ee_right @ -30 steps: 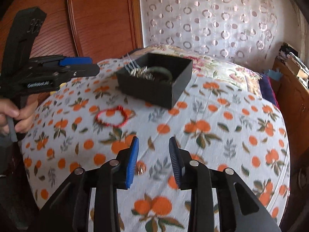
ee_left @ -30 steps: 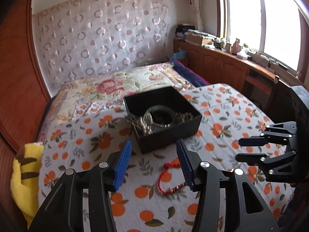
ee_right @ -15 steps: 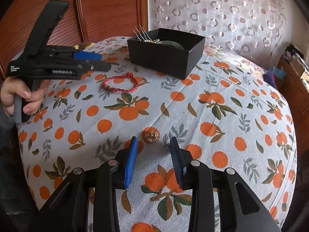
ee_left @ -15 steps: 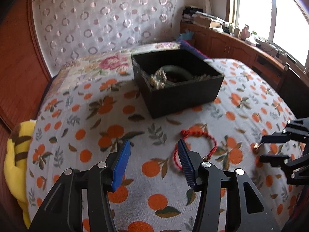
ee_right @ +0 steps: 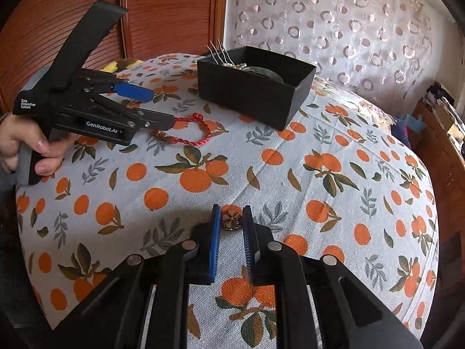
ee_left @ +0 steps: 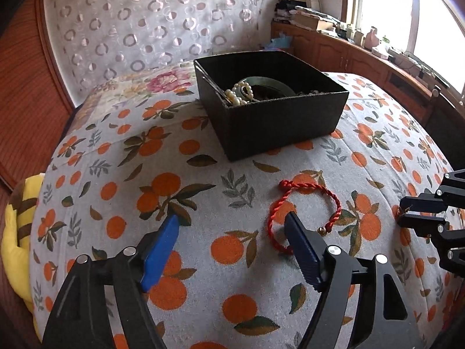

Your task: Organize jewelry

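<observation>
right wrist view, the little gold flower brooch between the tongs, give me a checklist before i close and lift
1. Brooch sits between the right tongs: ok, centred near the tips.
2. Tongs open enough to close on it: ok, a gap shows on each side.
3. Pads low enough, at cloth level: cannot tell from this angle.
4. Tablecloth flat around the brooch, nothing to snag: ok.
5. Black box open with room to drop it in: ok, pearls and a bangle lie inside, with space left.
6. Left tongs out of the way: ok, open by the red cord bracelet, well apart from the brooch.
</observation>
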A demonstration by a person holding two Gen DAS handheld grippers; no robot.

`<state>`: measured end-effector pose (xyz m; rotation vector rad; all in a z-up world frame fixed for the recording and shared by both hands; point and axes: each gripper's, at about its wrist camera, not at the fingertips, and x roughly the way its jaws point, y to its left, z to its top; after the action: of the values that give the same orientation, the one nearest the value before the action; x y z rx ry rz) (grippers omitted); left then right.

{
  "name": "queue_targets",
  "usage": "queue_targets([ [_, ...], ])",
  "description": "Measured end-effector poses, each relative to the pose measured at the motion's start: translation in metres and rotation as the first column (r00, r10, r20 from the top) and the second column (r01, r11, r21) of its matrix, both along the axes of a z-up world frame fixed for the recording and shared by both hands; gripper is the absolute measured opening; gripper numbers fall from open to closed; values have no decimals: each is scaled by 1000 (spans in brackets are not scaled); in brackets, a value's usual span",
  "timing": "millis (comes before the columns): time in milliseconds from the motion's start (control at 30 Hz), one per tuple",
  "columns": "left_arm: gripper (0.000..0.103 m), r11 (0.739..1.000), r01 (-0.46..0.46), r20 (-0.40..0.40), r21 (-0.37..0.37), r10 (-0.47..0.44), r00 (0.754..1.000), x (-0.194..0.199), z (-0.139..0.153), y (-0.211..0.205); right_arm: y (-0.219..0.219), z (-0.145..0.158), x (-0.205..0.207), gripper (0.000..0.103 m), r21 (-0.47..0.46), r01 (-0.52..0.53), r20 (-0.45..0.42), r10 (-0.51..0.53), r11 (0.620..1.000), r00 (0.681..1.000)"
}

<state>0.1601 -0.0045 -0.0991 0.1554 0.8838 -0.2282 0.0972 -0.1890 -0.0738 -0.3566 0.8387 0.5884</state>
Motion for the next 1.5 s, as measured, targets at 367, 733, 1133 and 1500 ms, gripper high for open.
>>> queue_targets([
  [367,95,997,68,-21,34,-67,998,25,-3,-20,0,0,-1,17,-4,1,8,-1,1000,1000],
  [733,86,991,132,-24,3,-132,991,28,-4,-27,-1,-1,-1,17,8,2,-2,-2,1000,1000],
  [1133,7,982,190,-30,-13,-190,981,2,5,-42,-1,-2,0,17,13,2,-7,-2,1000,1000],
  [1500,7,987,83,106,-135,-69,992,-57,35,-10,-1,-3,2,17,22,2,-16,-2,1000,1000],
])
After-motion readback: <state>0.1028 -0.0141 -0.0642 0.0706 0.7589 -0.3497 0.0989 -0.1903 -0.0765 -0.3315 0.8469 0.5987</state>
